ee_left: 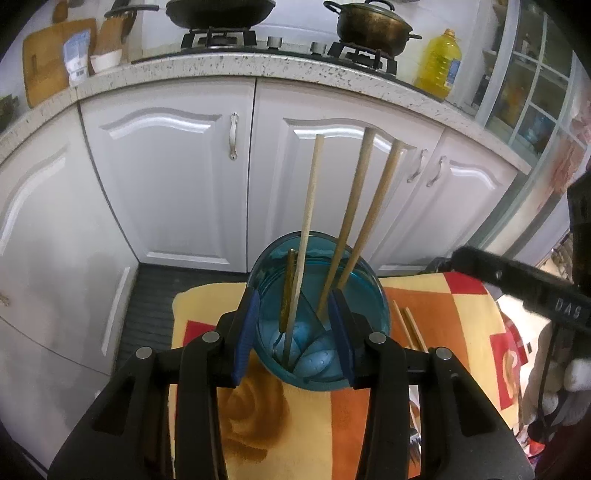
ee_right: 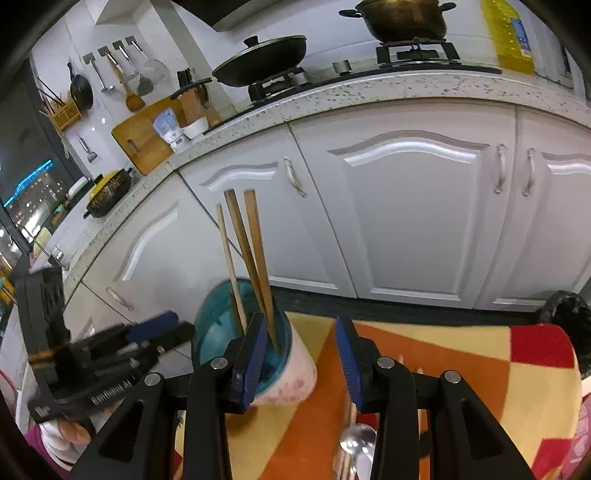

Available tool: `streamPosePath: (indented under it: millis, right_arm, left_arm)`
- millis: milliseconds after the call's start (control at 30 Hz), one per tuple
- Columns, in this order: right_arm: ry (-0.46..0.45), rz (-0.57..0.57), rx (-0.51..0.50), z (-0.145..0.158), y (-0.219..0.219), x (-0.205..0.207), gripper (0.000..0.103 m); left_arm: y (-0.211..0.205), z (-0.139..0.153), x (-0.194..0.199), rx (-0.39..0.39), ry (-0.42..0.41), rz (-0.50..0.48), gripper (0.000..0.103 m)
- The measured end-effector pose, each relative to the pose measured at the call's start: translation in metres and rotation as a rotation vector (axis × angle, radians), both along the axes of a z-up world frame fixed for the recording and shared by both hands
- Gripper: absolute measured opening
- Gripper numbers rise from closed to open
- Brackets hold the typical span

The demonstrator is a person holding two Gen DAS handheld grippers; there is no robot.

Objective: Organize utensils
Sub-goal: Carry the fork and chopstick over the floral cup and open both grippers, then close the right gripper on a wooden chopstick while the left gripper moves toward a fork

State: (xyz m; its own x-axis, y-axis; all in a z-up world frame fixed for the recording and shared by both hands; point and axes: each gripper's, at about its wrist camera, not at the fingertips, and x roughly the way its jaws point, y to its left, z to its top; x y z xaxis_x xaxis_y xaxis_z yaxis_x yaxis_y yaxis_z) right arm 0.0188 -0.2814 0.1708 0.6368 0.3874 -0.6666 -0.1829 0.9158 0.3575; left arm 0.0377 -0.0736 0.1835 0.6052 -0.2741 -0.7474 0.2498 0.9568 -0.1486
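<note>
1. A run of white panelled cabinet doors (ee_left: pixel 166 184) with metal handles fills the background, under a speckled stone countertop (ee_left: pixel 295 70) carrying a gas hob, a black wok (ee_left: pixel 219 13), a dark lidded pot (ee_left: pixel 373 24) and a yellow oil bottle (ee_left: pixel 439 62).
2. A surface covered by an orange, yellow and red patterned cloth (ee_left: pixel 443 332) lies in the foreground.
3. A blue translucent plastic cup (ee_left: pixel 369 284) stands upright on the cloth; its outer wall looks pale with pink marks in the right wrist view (ee_right: pixel 295 373).
4. The left gripper (ee_left: pixel 291 332) has its blue-padded jaws apart, one on either side of the cup; whether the pads touch the wall I cannot tell.
5. The right gripper (ee_right: pixel 303 354) has its jaws apart with nothing between them; the left one sits just in front of the cup's rim.
6. Three long wooden chopsticks (ee_left: pixel 351 206) stand tilted inside the cup, beside a shorter amber-coloured stick (ee_left: pixel 287 291).
7. Two more wooden chopsticks (ee_left: pixel 410 328) lie on the cloth just right of the cup.
8. A metal spoon (ee_right: pixel 356 443) lies on the cloth below the right gripper's jaws.
</note>
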Motion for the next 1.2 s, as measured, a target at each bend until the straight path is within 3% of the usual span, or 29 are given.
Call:
streamPosePath:
  millis: [167, 333, 467, 633, 767, 900, 1200]
  right_arm:
    - [0.025, -0.022, -0.031, -0.011, -0.017, -0.024, 0.037]
    - [0.104, -0.062, -0.068, -0.046, -0.042, -0.050, 0.037]
    - [0.198, -0.072, -0.079, -0.089, -0.051, -0.064, 0.037]
    - [0.272, -0.031, -0.077, -0.128, -0.041, -0.067, 0.025]
    - [0.286, -0.031, -0.099, -0.138, -0.033, -0.054, 0.022]
    - [0.295, -0.035, -0.133, -0.146, -0.029, -0.052, 0.006]
    - [0.281, -0.146, -0.088, -0.140, -0.075, -0.083, 0.005]
  left_arm:
    - [-0.001, 0.009, -0.018, -0.016, -0.019, -0.009, 0.038]
    - [-0.002, 0.013, -0.044, -0.053, -0.033, -0.046, 0.041]
    - [-0.005, 0.000, -0.058, -0.076, 0.008, -0.064, 0.041]
    - [-0.015, -0.028, -0.069, -0.074, 0.088, -0.081, 0.041]
    - [-0.023, -0.045, -0.074, -0.072, 0.133, -0.090, 0.041]
    - [-0.028, -0.056, -0.079, -0.064, 0.151, -0.101, 0.041]
    - [-0.050, -0.089, -0.079, -0.071, 0.220, -0.141, 0.041]
